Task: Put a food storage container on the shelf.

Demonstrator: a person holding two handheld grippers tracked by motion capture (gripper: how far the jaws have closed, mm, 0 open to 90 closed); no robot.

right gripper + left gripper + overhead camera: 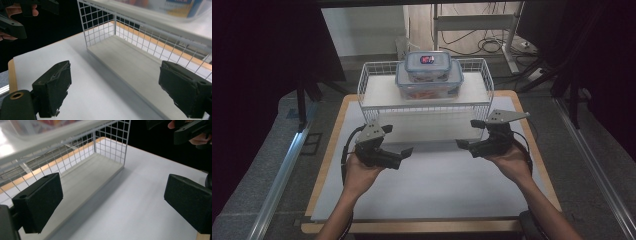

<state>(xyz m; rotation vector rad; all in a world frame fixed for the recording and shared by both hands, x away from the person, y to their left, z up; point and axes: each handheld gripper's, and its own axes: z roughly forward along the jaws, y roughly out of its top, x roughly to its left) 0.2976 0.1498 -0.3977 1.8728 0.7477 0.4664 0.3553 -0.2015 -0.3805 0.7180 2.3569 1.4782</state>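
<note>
The white wire rack (426,102) stands at the far middle of the counter (432,190), a two-level shelf of thin welded grid with flat pale boards on each level. On its upper board sit two clear plastic food boxes with blue clip lids, the small box (428,65) stacked on the large box (430,82). I judge the rack stiff but light, top-heavy with that load, so it should be taken at both end walls at once and kept level; the thin wire gives little for the pads to bite on, and the smooth boxes could slide if it tilts. The left tool (399,151) and right tool (466,143) sit just in front of the rack's two lower corners, each with jaws spread wide and nothing between them, pads of matte black foam
</note>
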